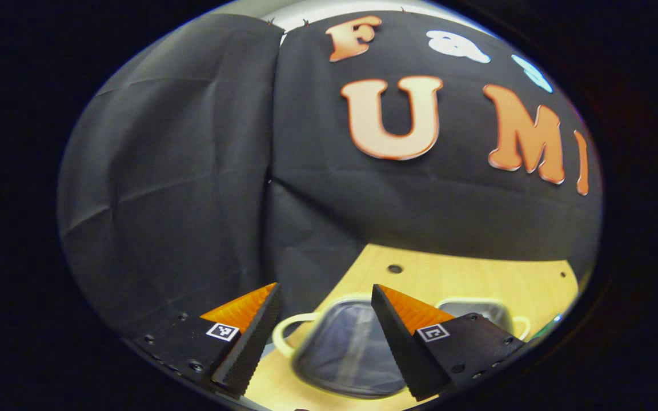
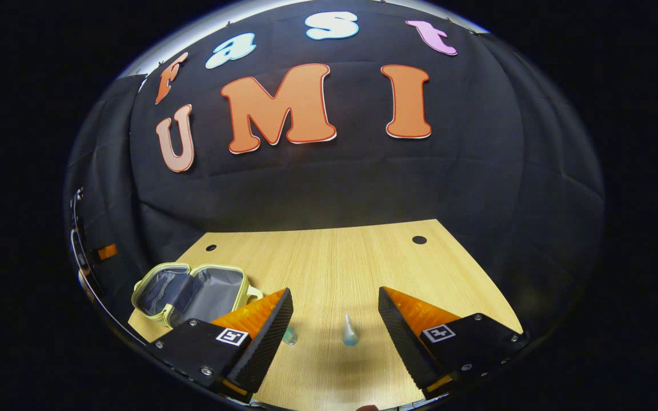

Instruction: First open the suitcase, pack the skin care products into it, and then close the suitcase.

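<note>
Left gripper [image 1: 324, 342], jaws apart and holding nothing, above the open suitcase [image 1: 345, 354]: pale-rimmed shell with grey lining directly between the fingers, second half [image 1: 474, 311] just beyond the right finger, near that side's surface [image 1: 477, 279] edge. Bare wood between suitcase and back wall, with one round hole. Right gripper [image 2: 334, 337], jaws likewise spread and empty, over the wooden surface [image 2: 334, 257]. Small pale-blue tube [image 2: 350, 331] upright on the wood between the fingers, touching neither; a second small item [image 2: 289, 336] just beside the left finger, partly hidden. Suitcase [image 2: 192, 291] open flat at the surface's near left corner, close to the edge. Wide bare wood ahead to the back edge, two holes near the far corners.
</note>
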`<action>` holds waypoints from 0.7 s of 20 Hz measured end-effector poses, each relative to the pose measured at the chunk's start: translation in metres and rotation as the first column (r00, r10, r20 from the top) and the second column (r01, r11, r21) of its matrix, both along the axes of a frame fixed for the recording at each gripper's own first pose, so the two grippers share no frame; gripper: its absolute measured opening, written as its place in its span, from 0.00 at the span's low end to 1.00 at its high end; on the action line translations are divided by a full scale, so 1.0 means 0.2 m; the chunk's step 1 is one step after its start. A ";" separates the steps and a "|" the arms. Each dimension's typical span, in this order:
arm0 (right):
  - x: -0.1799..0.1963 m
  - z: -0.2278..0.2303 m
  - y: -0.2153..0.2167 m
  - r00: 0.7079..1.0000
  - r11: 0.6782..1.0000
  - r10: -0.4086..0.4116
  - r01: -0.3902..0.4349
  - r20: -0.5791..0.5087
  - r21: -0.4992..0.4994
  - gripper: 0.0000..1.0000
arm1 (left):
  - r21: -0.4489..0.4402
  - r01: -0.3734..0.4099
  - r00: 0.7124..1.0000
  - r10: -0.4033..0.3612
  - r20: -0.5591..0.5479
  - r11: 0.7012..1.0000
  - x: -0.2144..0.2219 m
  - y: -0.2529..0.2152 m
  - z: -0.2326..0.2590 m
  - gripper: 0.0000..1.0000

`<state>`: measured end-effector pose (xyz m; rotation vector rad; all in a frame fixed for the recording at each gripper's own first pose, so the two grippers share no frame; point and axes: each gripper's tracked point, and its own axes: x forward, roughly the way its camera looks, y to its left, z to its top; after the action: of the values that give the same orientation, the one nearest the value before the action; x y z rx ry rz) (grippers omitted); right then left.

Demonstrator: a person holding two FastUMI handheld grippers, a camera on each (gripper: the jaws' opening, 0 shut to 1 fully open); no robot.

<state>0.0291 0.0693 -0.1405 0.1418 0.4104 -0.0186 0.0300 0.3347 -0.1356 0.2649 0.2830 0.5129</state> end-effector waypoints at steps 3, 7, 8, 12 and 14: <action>-0.02 -0.05 -0.02 1.000 1.000 0.014 -0.014 0.006 -0.025 0.95 | 0.001 0.108 0.992 -0.108 0.068 0.994 0.02 -0.46 0.12 0.95; -0.07 -0.09 -0.09 1.000 1.000 0.006 -0.006 0.000 -0.023 0.95 | -0.073 0.249 0.964 -0.239 0.118 0.966 0.08 -1.08 0.03 0.97; -0.08 -0.10 -0.12 1.000 1.000 -0.006 0.006 -0.003 -0.017 0.95 | -0.087 0.291 0.953 -0.281 0.117 0.953 0.11 -1.22 -0.02 0.99; -0.13 -0.12 -0.21 0.998 0.998 -0.056 0.056 -0.023 0.009 0.95 | -0.139 0.370 0.929 -0.368 0.037 0.919 0.21 -1.60 -0.35 0.97; -0.17 -0.14 -0.27 0.996 0.996 -0.088 0.088 -0.031 -0.005 0.95 | -0.172 0.417 0.906 -0.423 0.002 0.892 0.22 -1.78 -0.51 0.96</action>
<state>-0.0047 0.0159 -0.1683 0.1564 0.4350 -0.1083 0.0746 -0.0218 -0.2378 0.1621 0.2917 0.0526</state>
